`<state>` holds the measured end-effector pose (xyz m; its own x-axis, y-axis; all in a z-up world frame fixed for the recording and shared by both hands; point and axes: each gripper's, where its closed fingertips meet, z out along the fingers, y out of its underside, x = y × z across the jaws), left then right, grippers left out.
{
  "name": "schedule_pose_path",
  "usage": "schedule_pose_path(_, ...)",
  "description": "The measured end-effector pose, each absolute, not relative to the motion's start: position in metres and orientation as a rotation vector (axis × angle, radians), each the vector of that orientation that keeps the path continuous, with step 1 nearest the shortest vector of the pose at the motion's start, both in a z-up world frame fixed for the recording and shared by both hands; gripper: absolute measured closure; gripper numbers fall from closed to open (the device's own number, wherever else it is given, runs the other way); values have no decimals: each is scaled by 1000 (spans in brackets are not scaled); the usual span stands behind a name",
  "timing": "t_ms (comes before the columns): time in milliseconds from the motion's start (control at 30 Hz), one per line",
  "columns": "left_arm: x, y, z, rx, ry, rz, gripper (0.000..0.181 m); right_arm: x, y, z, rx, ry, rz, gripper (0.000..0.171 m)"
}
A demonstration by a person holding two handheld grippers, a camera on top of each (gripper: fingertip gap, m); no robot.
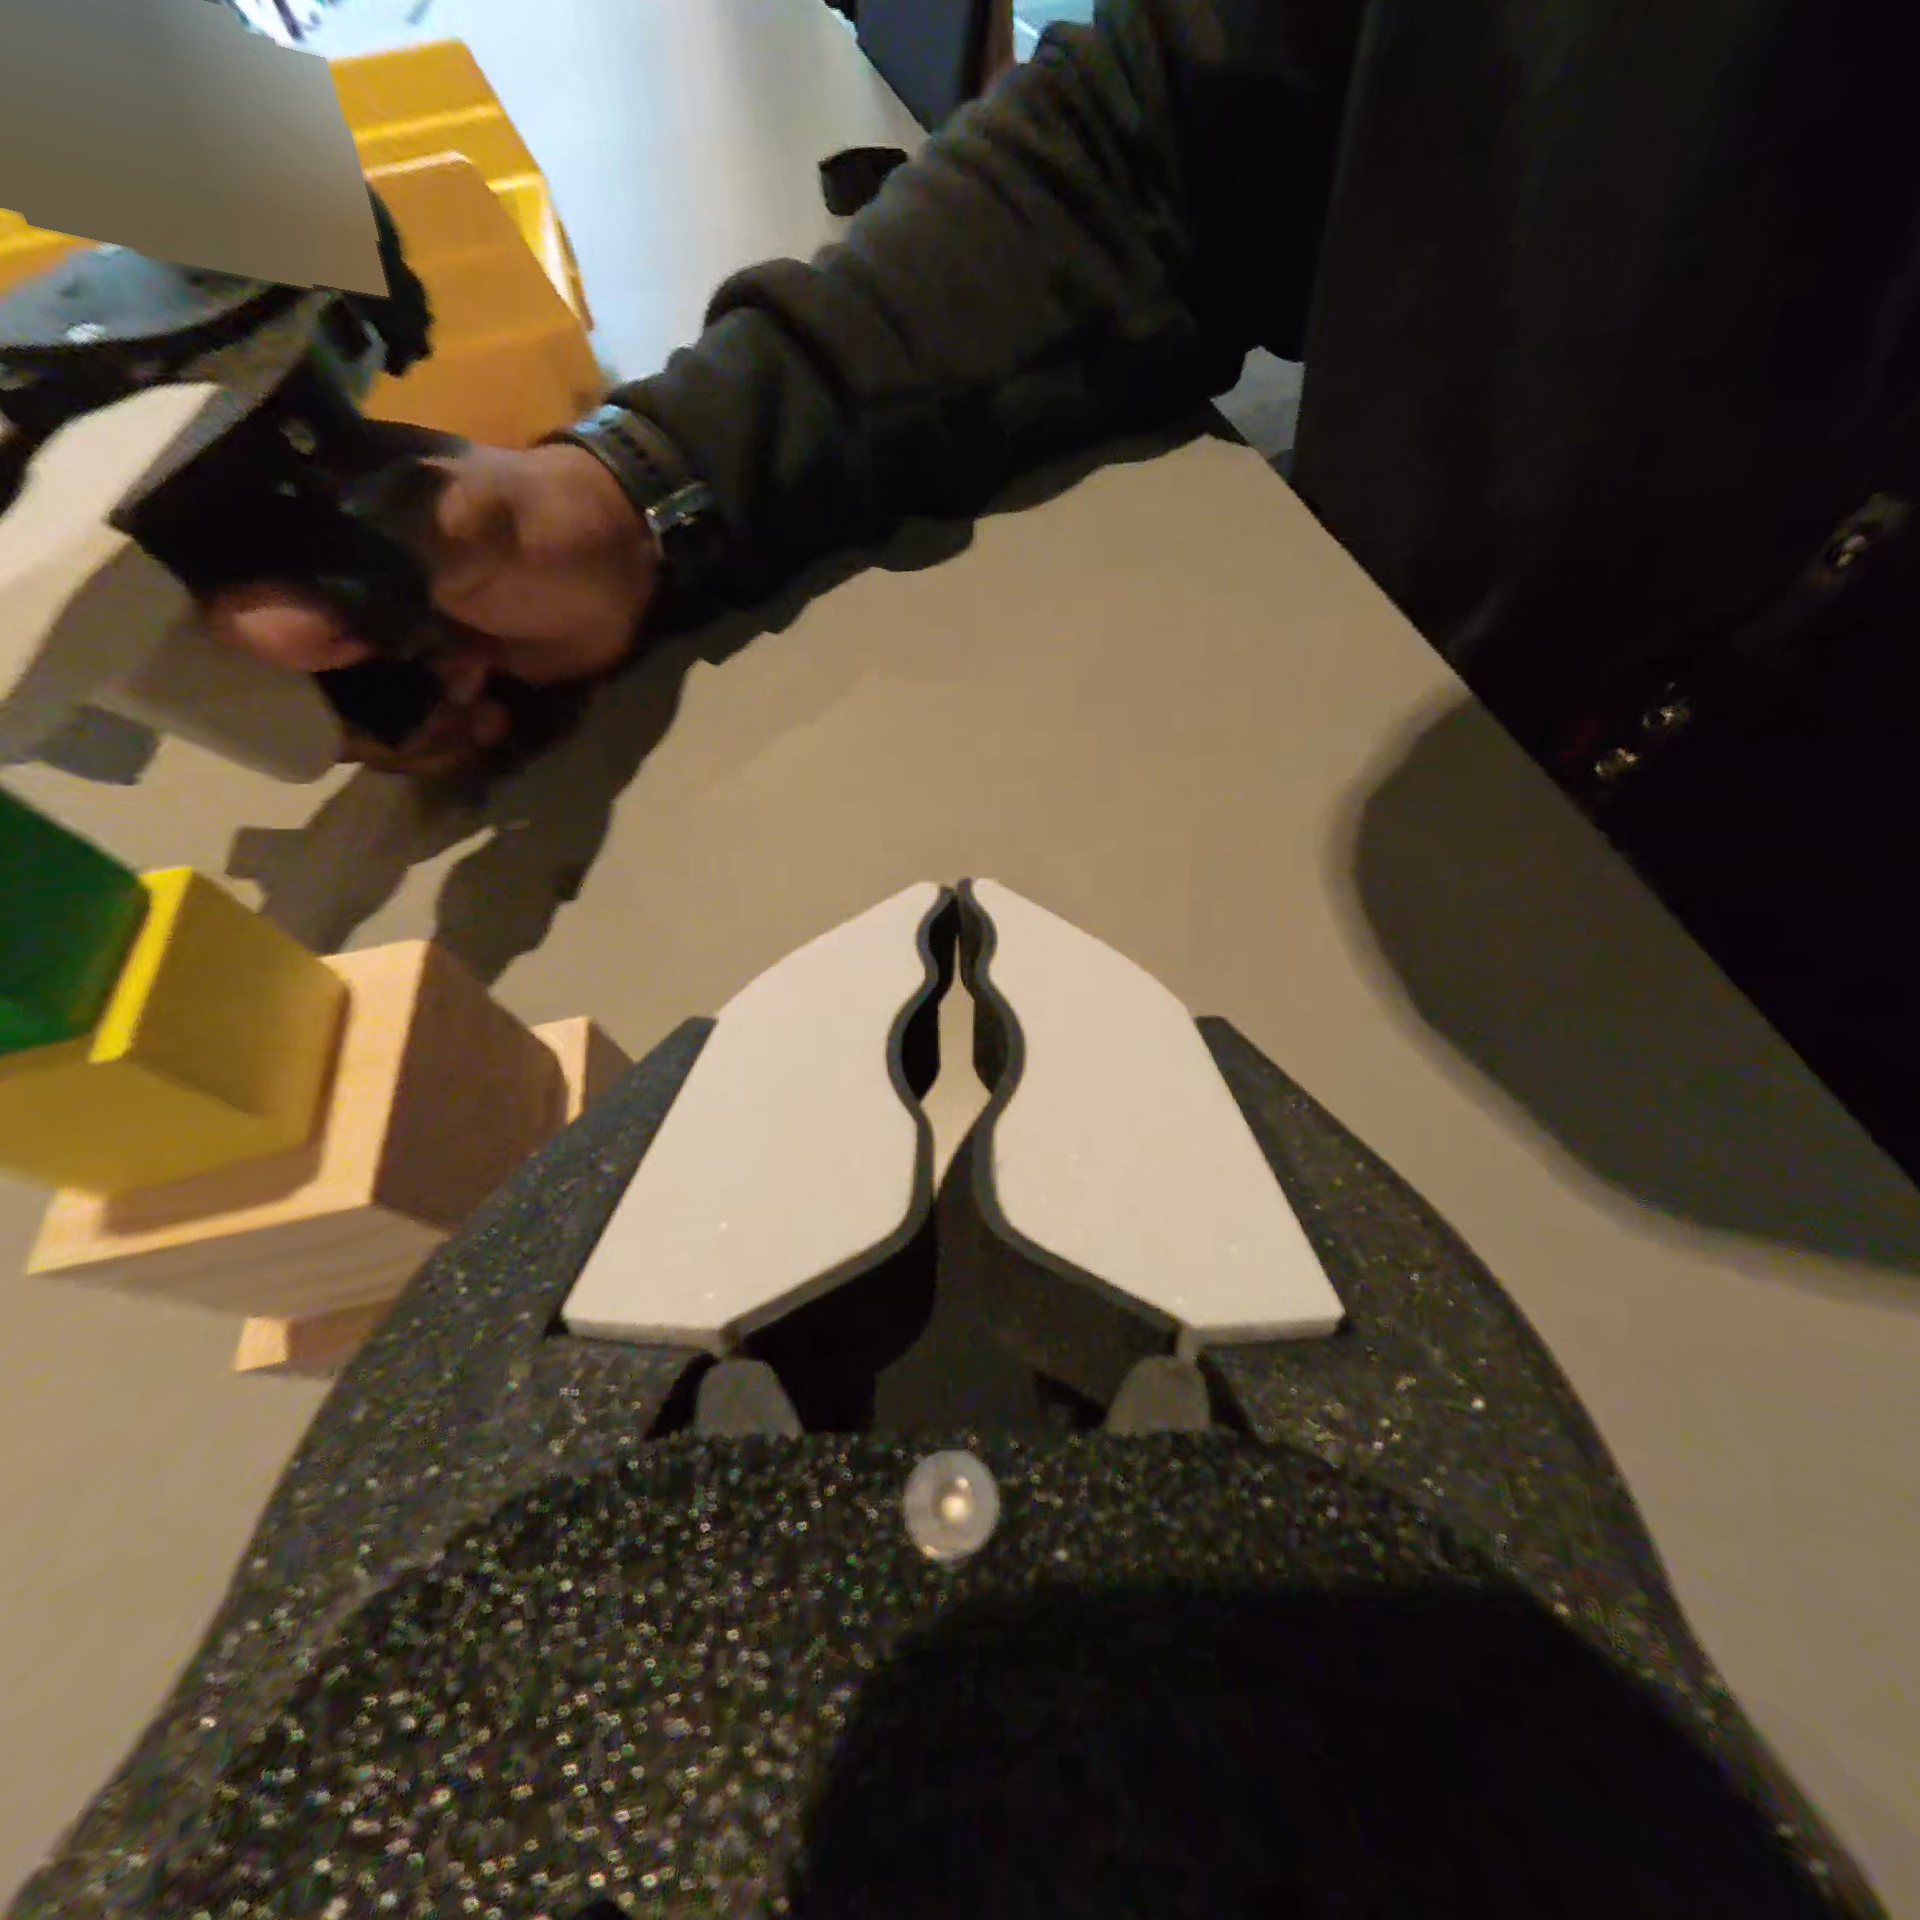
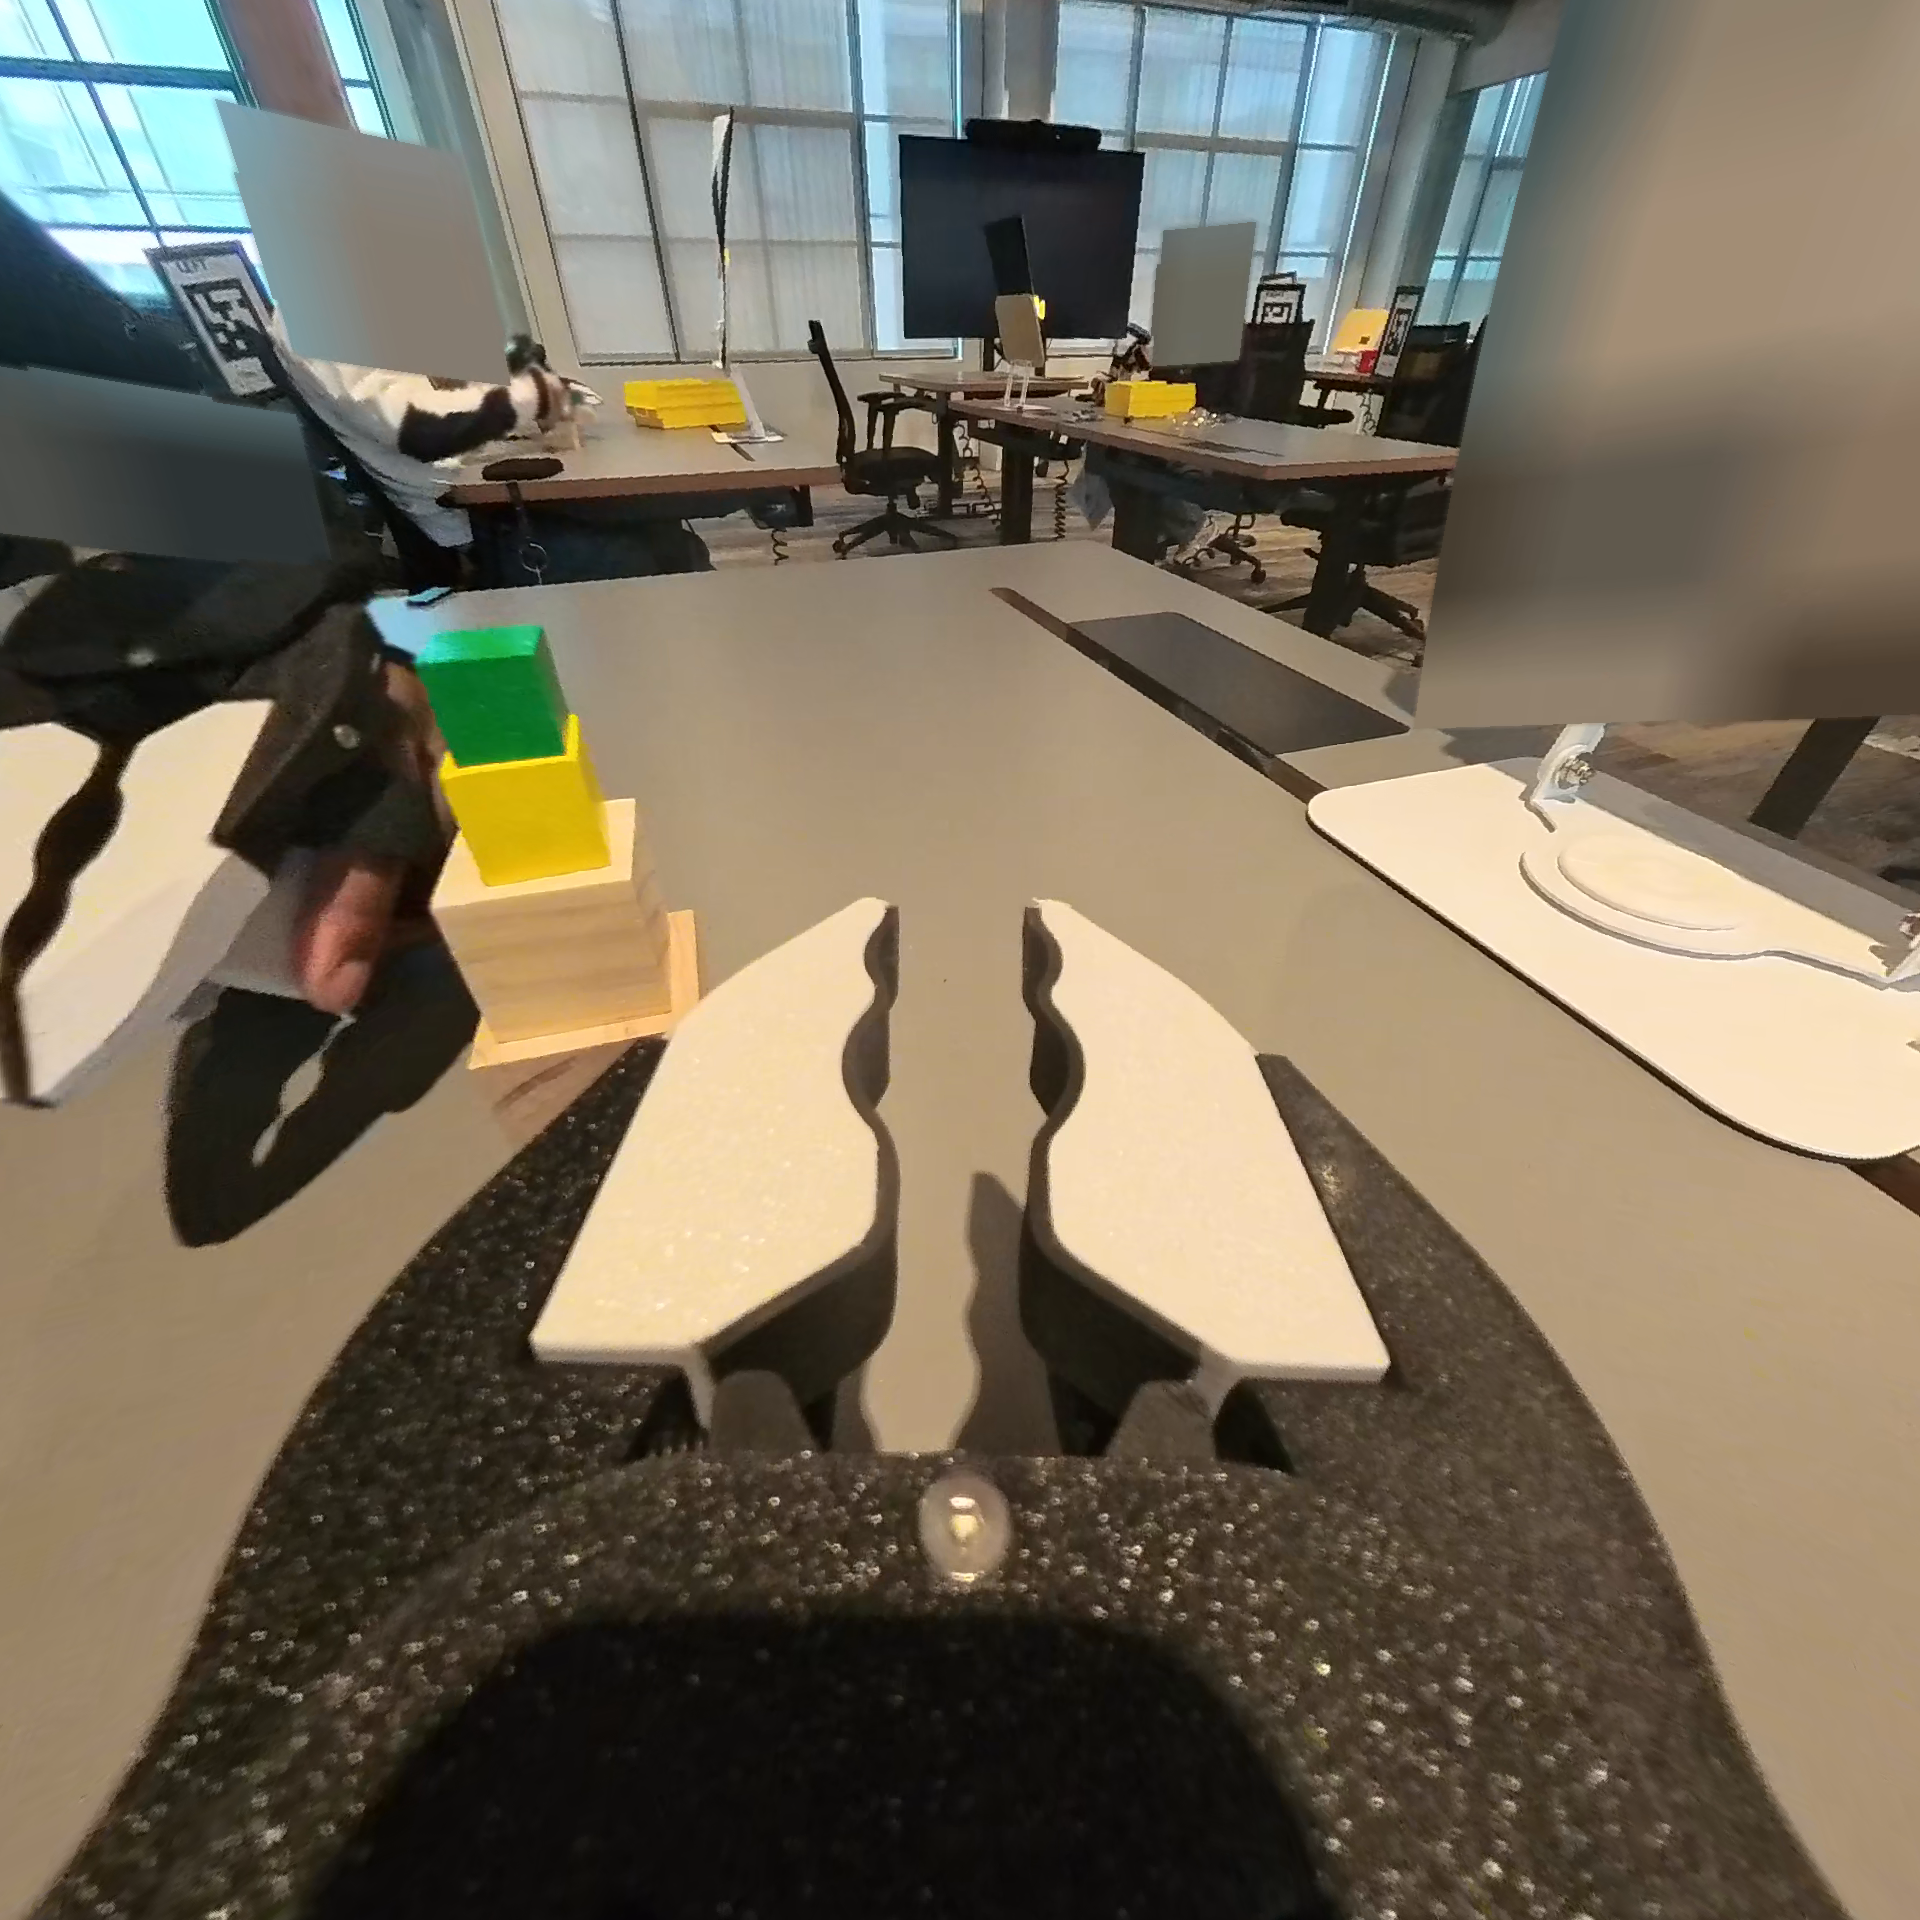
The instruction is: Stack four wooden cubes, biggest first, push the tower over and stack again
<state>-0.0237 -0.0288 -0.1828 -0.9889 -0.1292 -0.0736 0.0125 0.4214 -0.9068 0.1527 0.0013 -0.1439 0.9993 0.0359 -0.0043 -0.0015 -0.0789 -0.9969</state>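
Note:
A tower of four cubes stands on the grey table (image 2: pixel 935 727). From the bottom it has a wide pale wooden cube (image 2: pixel 665 997), a smaller wooden cube (image 2: pixel 561 945), a yellow cube (image 2: pixel 530 810) and a green cube (image 2: pixel 488 691). My right gripper (image 2: pixel 961 914) is open and empty, low over the table just right of the tower. My left gripper (image 1: pixel 958 888) is shut and empty, with the tower (image 1: pixel 436 1081) close on its left. In the right wrist view its white fingers (image 2: pixel 177 831) hang just left of the tower, not touching it.
A white stand base (image 2: pixel 1558 987) lies at the table's right. A black inset strip (image 2: pixel 1226 675) runs across the far side. Yellow bins (image 1: pixel 468 260) sit beyond the person's hand (image 1: pixel 540 551) and dark sleeve (image 1: pixel 935 312). The table edge (image 1: pixel 1455 665) is near the person's body. About 20 cm separates my left fingertips from my right. The yellow cube (image 2: pixel 530 810) lies around 7 cm away from my right fingertips.

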Motion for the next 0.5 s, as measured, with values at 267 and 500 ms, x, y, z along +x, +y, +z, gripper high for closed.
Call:
schedule_pose_path(267, 46, 22, -178, -638, 2309, -1343, 181, 152, 2, -144, -1652, -30, 29, 149)
schedule_pose_path(500, 85, 84, -160, -1124, 1936, -1506, 181, 153, 1, -144, -1651, -24, 34, 149)
